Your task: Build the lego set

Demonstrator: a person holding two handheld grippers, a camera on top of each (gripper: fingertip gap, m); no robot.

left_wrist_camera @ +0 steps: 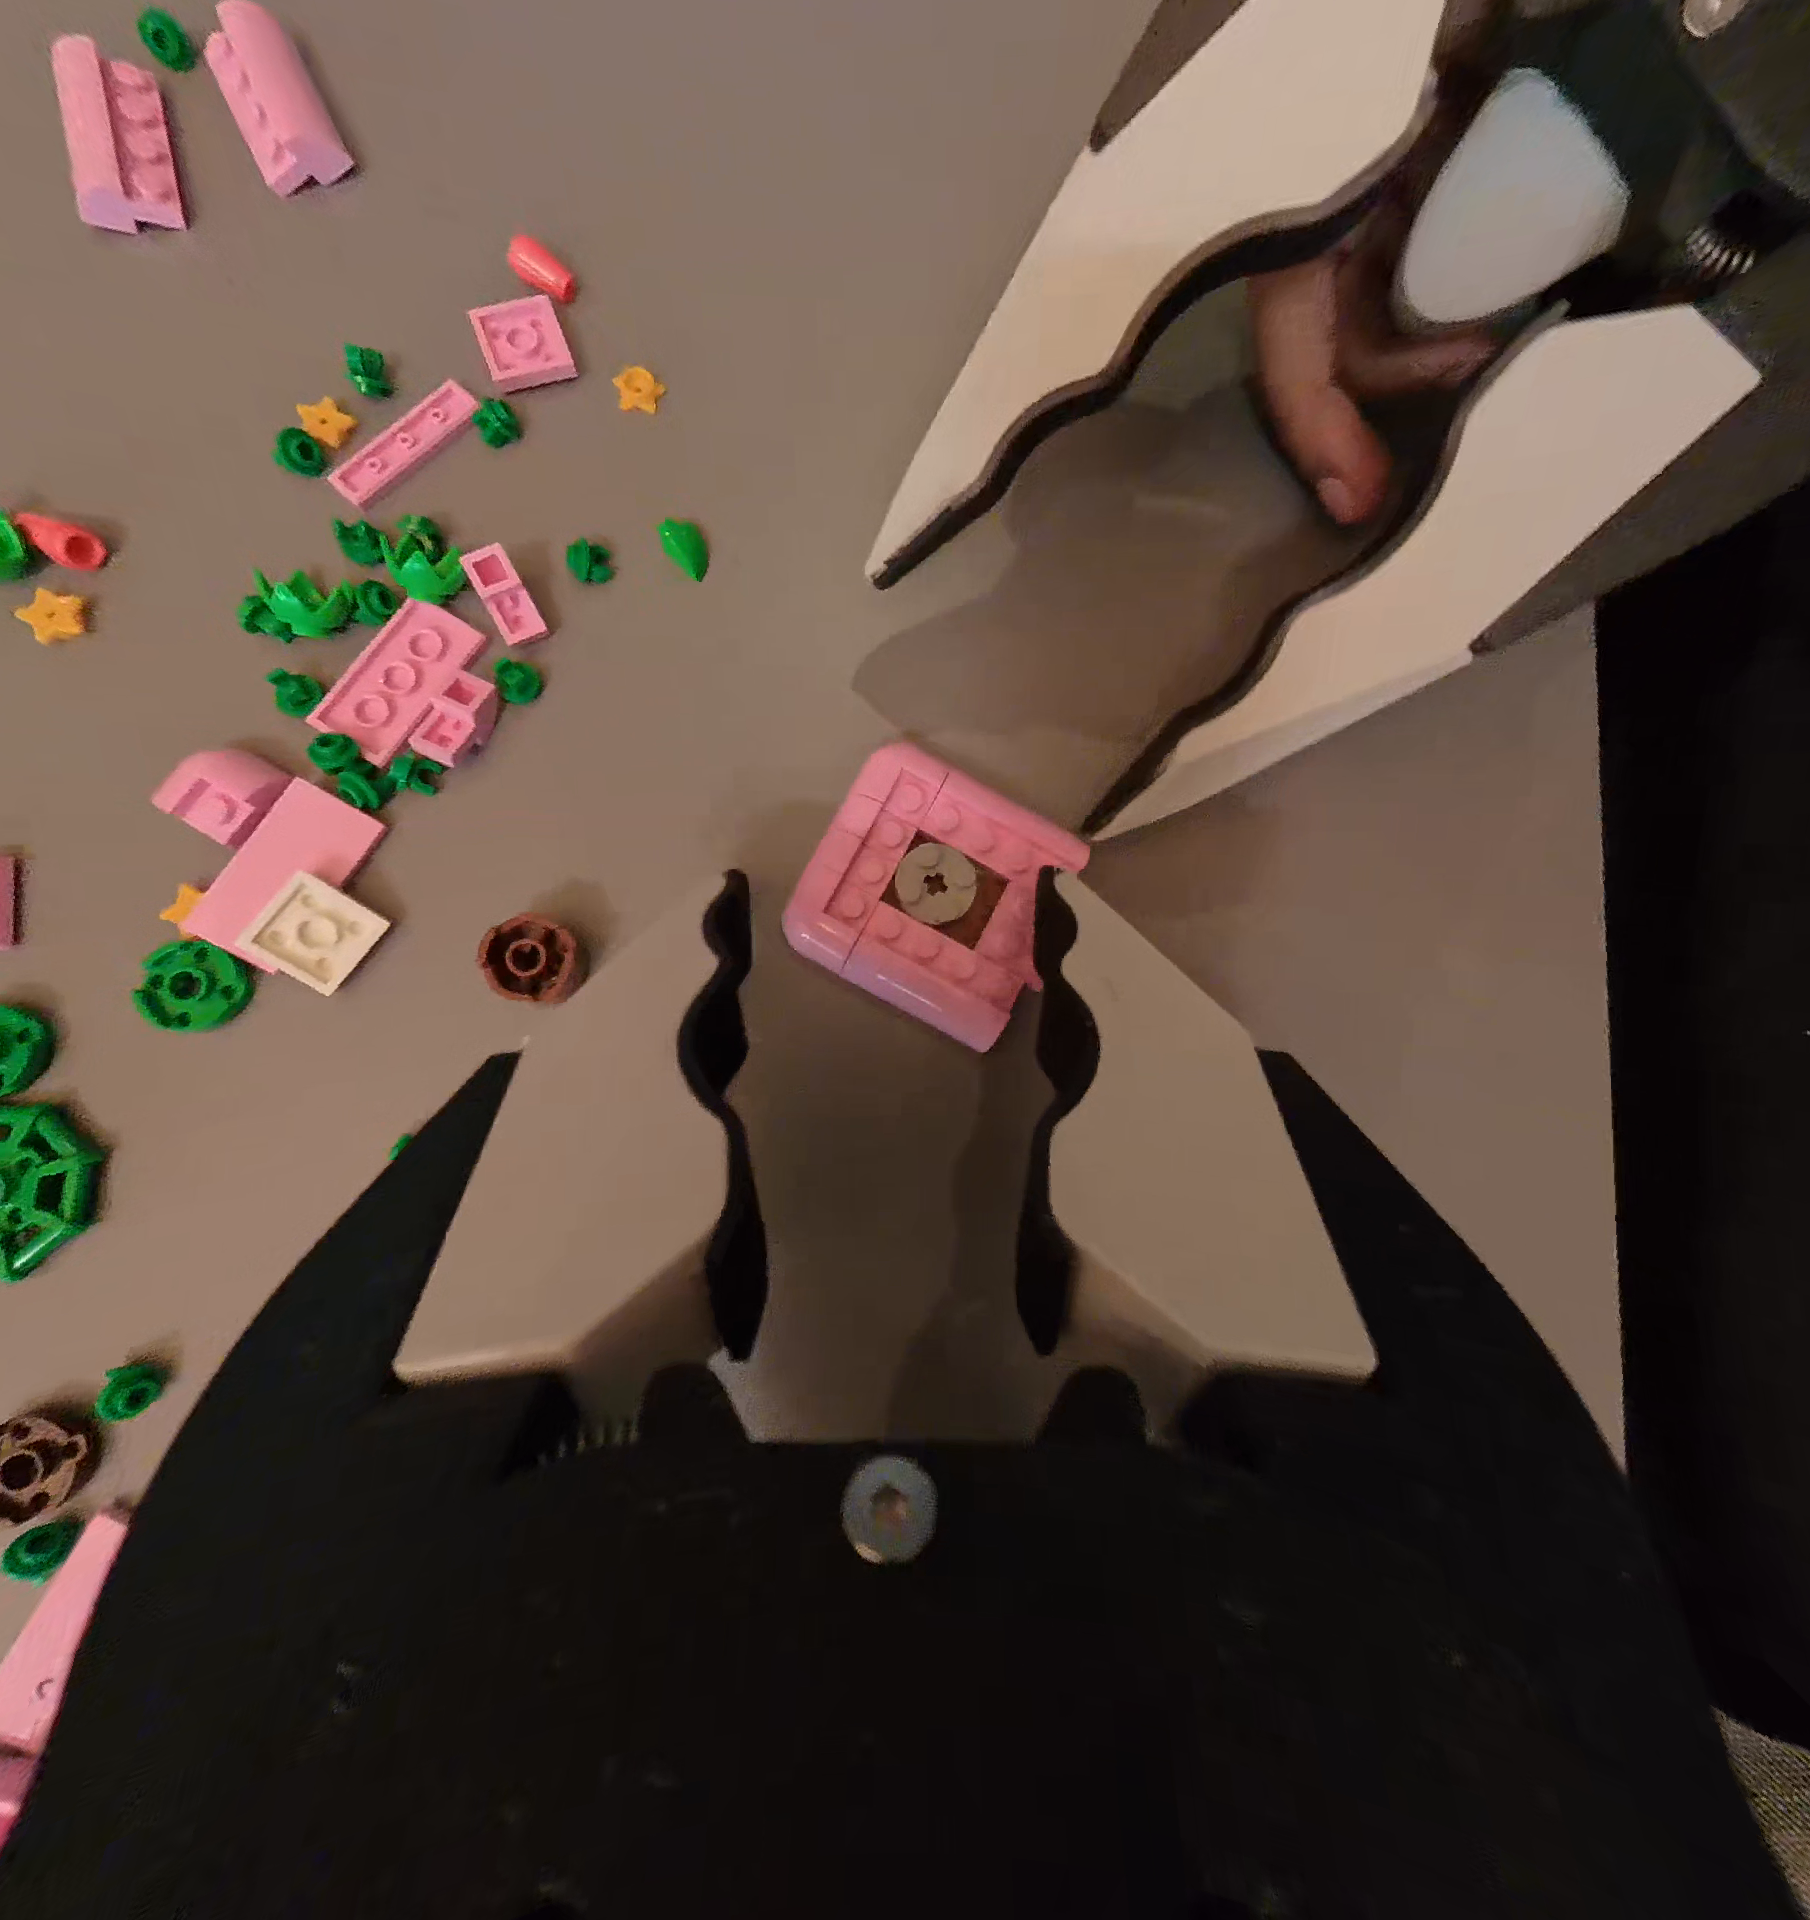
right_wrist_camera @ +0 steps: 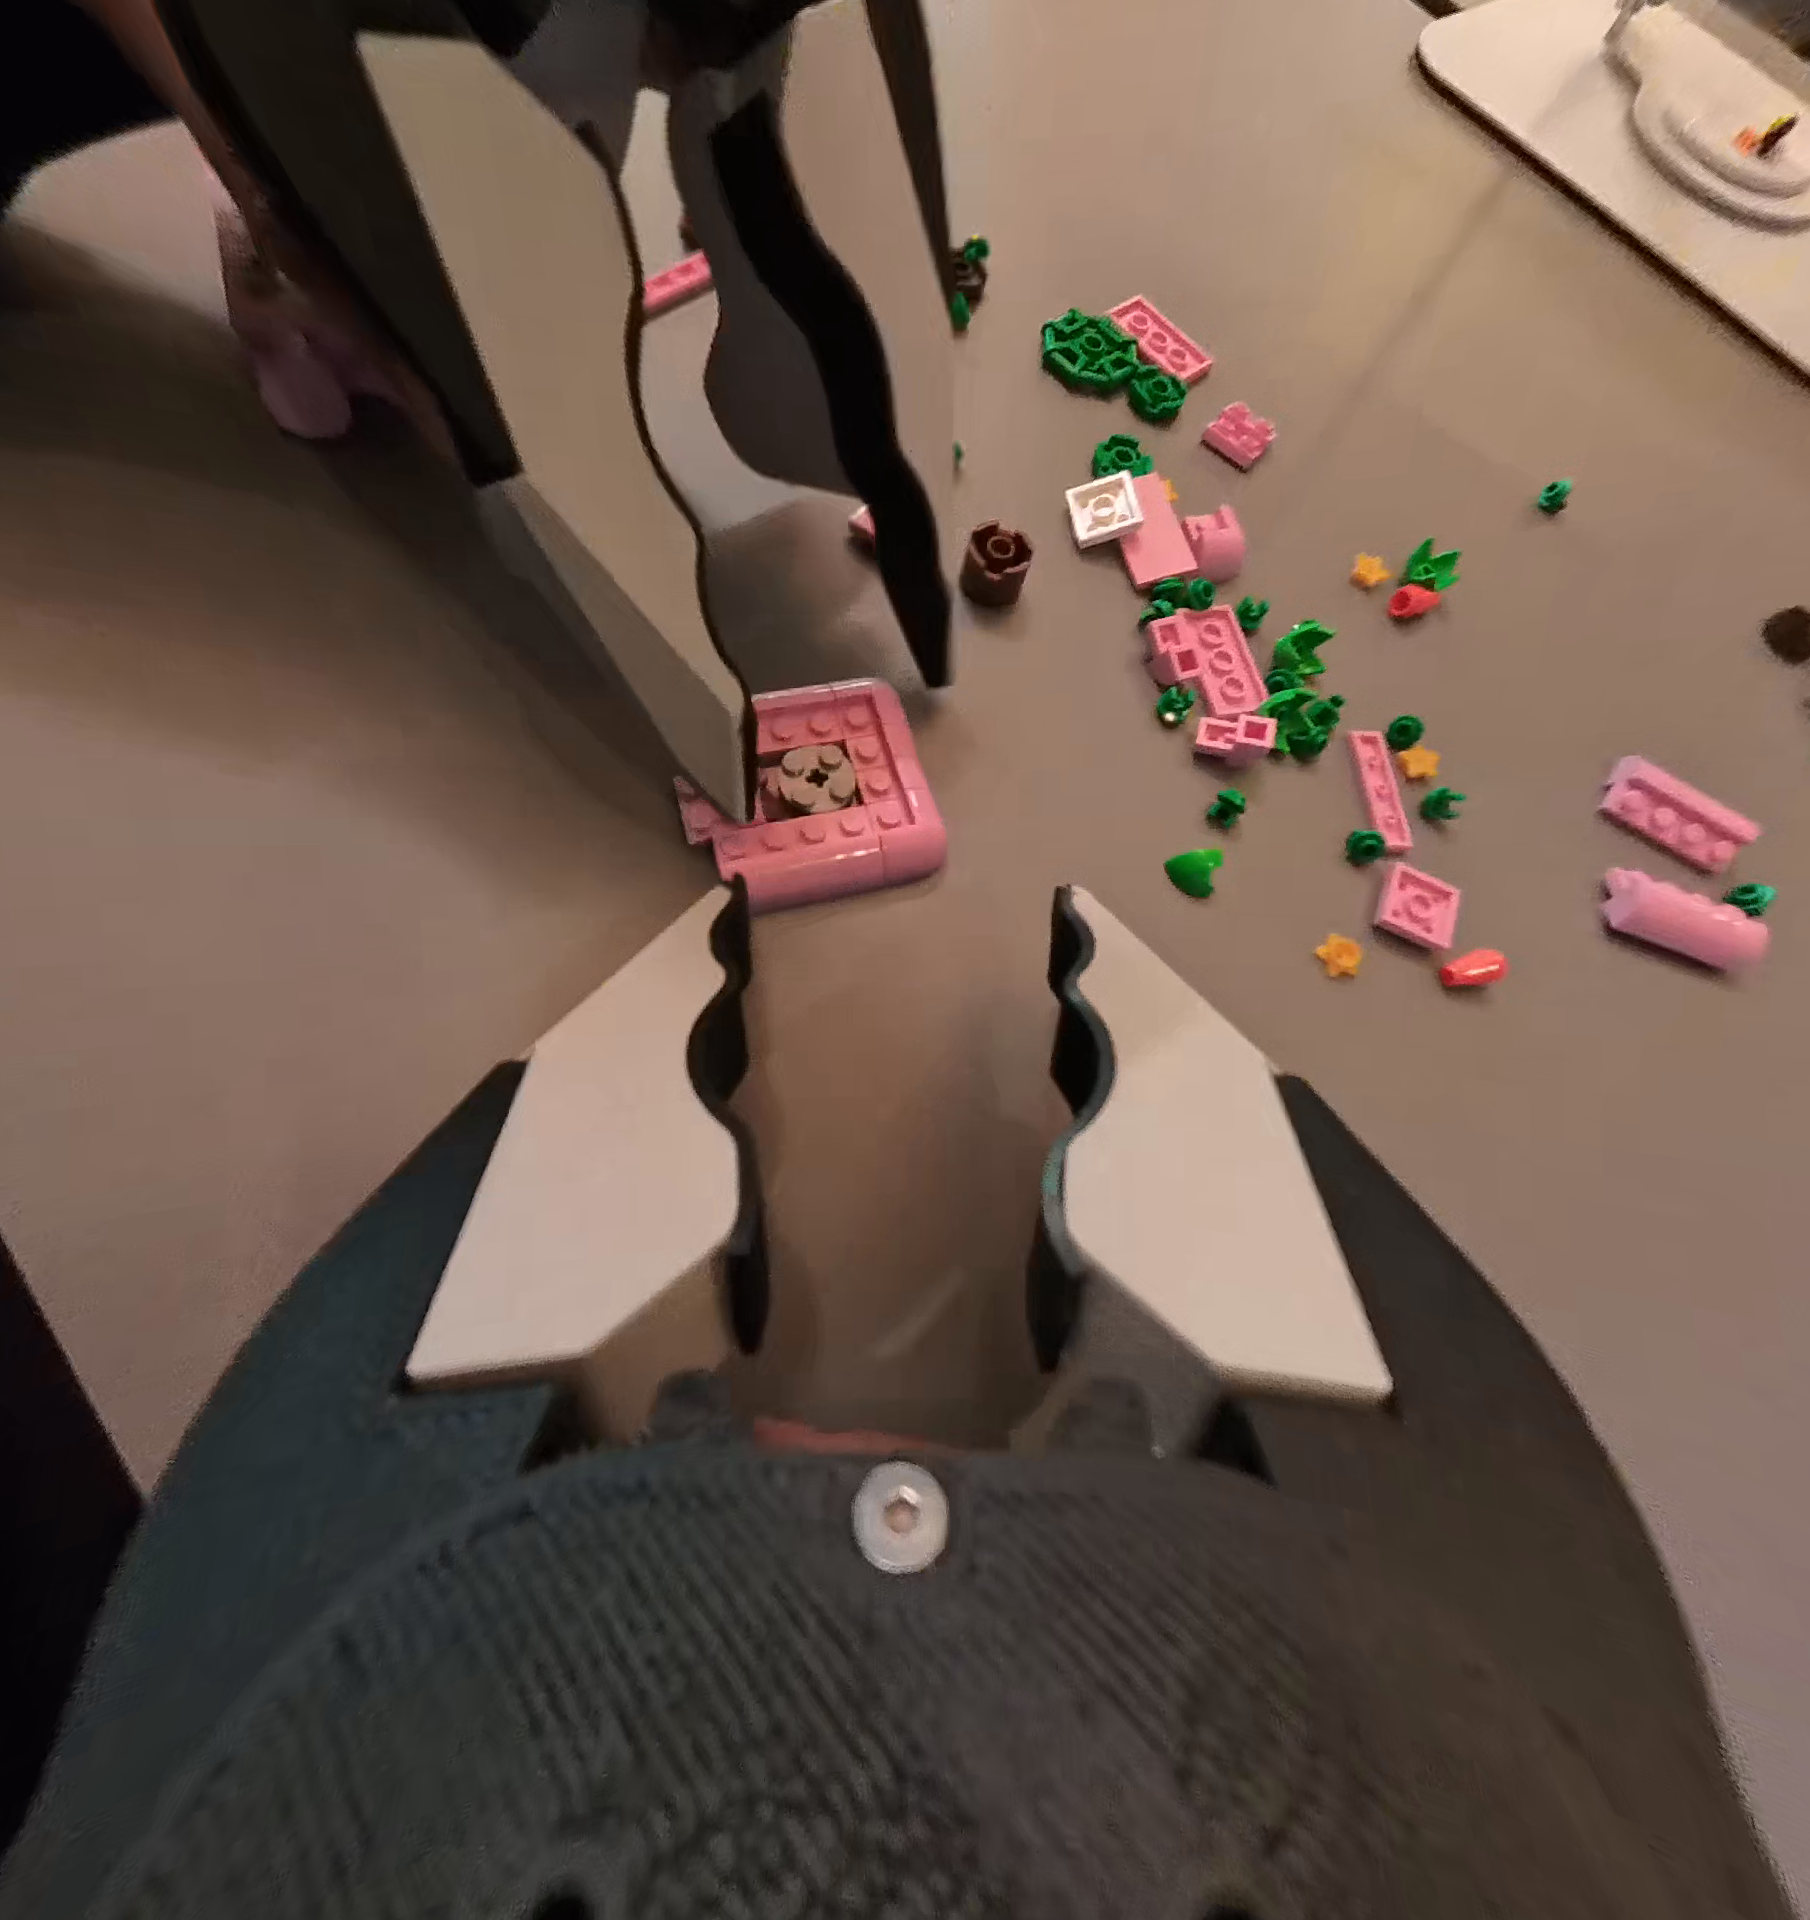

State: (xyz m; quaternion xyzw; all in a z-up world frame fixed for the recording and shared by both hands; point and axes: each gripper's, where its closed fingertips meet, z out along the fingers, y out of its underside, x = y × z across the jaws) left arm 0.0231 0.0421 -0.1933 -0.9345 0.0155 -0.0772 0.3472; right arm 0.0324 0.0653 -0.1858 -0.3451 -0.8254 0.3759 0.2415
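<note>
Left hand-held gripper point(left_wrist_camera: 890, 883): jaws wide apart, empty; one tip touches the pink square frame point(left_wrist_camera: 922, 894).
Right hand-held gripper point(right_wrist_camera: 896, 899): jaws spread, holding nothing, just beside the frame.
Worktop point(left_wrist_camera: 776, 416): loose pieces well off.

The room is dim and warm-toned, so the grey table point(left_wrist_camera: 776, 208) reads brownish. Soft, overlapping shadows spread beneath both grippers, darkest around the pink frame point(left_wrist_camera: 922, 904), which suggests light from overhead. Both wide-angle views bend straight lines hard toward the edges; the table's near edge bows in the right wrist view. The scattered bricks point(right_wrist_camera: 1296, 675) stay fairly sharp, while the far-corner white tray point(right_wrist_camera: 1659, 197) and the close black housings look soft. No glare shows.
</note>
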